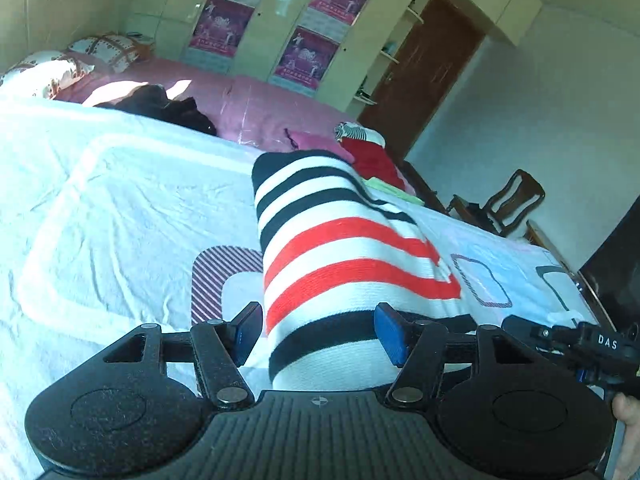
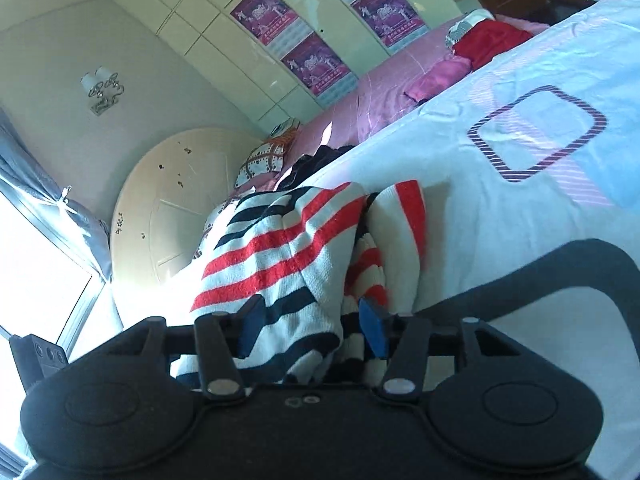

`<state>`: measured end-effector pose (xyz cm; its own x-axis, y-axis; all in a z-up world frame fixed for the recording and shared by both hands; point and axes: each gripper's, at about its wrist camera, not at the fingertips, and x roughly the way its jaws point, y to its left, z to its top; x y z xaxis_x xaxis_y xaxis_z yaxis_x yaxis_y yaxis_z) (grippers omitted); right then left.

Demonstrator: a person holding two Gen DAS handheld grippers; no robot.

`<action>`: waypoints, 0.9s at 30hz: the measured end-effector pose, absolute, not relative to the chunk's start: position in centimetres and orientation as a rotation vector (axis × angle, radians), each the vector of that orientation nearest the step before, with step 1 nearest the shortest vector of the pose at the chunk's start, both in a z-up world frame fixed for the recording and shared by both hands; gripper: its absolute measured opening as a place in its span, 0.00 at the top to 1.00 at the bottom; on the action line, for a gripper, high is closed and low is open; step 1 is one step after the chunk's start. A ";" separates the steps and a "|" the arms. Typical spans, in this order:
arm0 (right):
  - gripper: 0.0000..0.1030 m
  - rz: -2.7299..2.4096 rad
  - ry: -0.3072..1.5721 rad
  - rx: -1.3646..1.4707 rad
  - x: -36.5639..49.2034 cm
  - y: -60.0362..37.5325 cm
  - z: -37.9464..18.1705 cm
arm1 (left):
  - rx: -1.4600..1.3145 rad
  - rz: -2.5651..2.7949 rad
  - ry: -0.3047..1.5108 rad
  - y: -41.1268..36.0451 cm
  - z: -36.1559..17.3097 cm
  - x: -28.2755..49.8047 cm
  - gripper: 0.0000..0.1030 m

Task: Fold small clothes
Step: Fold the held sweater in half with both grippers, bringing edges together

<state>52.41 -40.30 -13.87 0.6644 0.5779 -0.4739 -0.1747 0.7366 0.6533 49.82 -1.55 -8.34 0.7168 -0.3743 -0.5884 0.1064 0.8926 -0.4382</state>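
Sweater [image 1: 340, 248], striped, lies folded lengthwise on the white bedspread [image 1: 120, 208]. Left gripper [image 1: 318, 334] spread, pads clear of the knit between them. Right gripper [image 2: 310, 328] also released, straddling the bunched end. Looks like the step between folds. Next: re-grip 1 end with both, fold across, keep layers aligned.

Both the left claw [image 1: 318, 334] and the right claw [image 2: 310, 326] tilt downward, jaws parted, pads gripping nothing.
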 end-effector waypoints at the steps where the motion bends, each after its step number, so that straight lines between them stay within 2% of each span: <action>1: 0.49 0.470 0.754 0.604 53.4 -40.0 -14.1 | -0.403 -0.270 0.742 -1.6 -8.9 50.1 0.41; 5: 0.49 0.488 0.839 0.556 56.1 -38.6 -15.2 | -0.444 -0.285 0.747 -2.2 -10.1 51.5 0.41; 7: 0.44 0.523 0.857 0.578 57.1 -38.2 -15.3 | -0.444 -0.284 0.752 -2.6 -10.5 52.2 0.36; 10: 0.47 0.562 0.890 0.530 58.2 -36.7 -14.8 | -0.447 -0.280 0.760 -2.8 -10.9 52.8 0.31; 12: 0.59 0.548 0.896 0.410 58.0 -35.2 -14.0 | -0.448 -0.275 0.768 -2.7 -11.2 53.0 0.29; 13: 0.73 0.540 0.895 0.360 57.8 -34.5 -13.6 | -0.448 -0.276 0.776 -2.8 -11.5 53.2 0.29; 14: 0.77 0.539 0.870 0.325 57.4 -34.0 -12.9 | -0.452 -0.275 0.775 -2.9 -11.6 53.2 0.29; 19: 0.78 0.512 0.662 0.185 52.5 -32.7 -7.8 | -0.368 -0.289 0.720 -4.8 -10.1 52.4 0.29; 21: 0.78 0.467 0.689 0.205 51.9 -33.8 -8.3 | -0.360 -0.308 0.744 -5.5 -10.3 52.6 0.29; 24: 0.76 0.381 0.844 0.275 53.5 -36.0 -13.3 | -0.333 -0.317 0.803 -6.7 -11.3 53.3 0.29; 27: 0.75 0.400 0.837 0.402 53.6 -37.8 -13.6 | -0.335 -0.320 0.792 -6.5 -10.4 53.2 0.29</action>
